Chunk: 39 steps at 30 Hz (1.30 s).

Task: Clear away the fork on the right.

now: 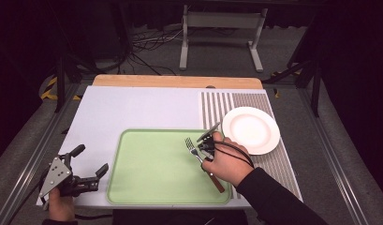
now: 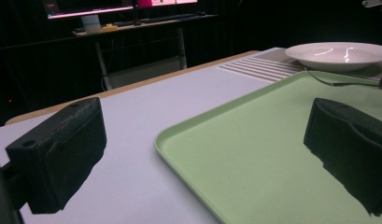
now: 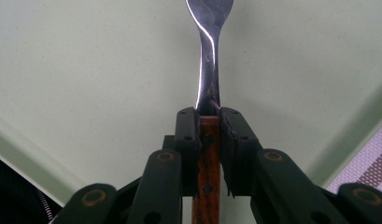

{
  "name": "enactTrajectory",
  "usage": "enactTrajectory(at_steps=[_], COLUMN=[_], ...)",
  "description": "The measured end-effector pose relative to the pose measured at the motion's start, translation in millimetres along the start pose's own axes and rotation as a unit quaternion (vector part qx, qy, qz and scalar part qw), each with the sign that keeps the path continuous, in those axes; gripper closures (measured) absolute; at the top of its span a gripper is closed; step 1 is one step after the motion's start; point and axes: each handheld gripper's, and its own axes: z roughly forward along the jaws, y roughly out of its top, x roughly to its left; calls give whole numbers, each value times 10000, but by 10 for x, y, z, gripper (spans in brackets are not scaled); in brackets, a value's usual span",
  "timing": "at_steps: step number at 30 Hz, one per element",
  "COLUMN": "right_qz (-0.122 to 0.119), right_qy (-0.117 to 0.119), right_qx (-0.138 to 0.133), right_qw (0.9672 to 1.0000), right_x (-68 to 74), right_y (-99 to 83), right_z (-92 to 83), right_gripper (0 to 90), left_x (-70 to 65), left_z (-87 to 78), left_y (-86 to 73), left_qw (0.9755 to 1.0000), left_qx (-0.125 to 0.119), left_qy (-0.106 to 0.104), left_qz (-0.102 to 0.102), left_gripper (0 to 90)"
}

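Fork [image 1: 198, 157] is gripped at wooden handle, over right part of green tray [image 1: 147, 173]. Left to right: left gripper [image 1: 88, 166] is held idle at tray's left edge, jaws spread, nothing between; right gripper [image 1: 205, 145] is clamped on fork handle [image 3: 208, 154]; white plate [image 1: 251, 129] is seen on striped mat [image 1: 273, 159], bare. Judged: grasp done, placing not yet done.

Right gripper [image 3: 208, 122] with both black jaws clamped on the wooden handle of a fork [image 3: 208, 70], steel neck running up and away, pale green tray [image 3: 86, 70] beneath, striped mat [image 3: 366, 170] at lower right corner
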Motion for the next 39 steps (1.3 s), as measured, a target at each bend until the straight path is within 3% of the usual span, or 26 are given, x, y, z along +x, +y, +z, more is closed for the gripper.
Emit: enactTrajectory(at_steps=[15, 39], right_qz=[80, 251], right_qy=[-33, 6], right_qx=[211, 289], right_qw=[9997, 9993], right_x=[-40, -88], right_y=[-14, 9], right_z=[84, 167], right_gripper=[778, 776], left_x=[-3, 2], left_z=[2, -2], left_y=[-2, 2], left_qw=[10000, 10000], left_qx=[-2, 5], left_qy=[16, 6], left_qz=[-18, 3], left_gripper=[0, 0])
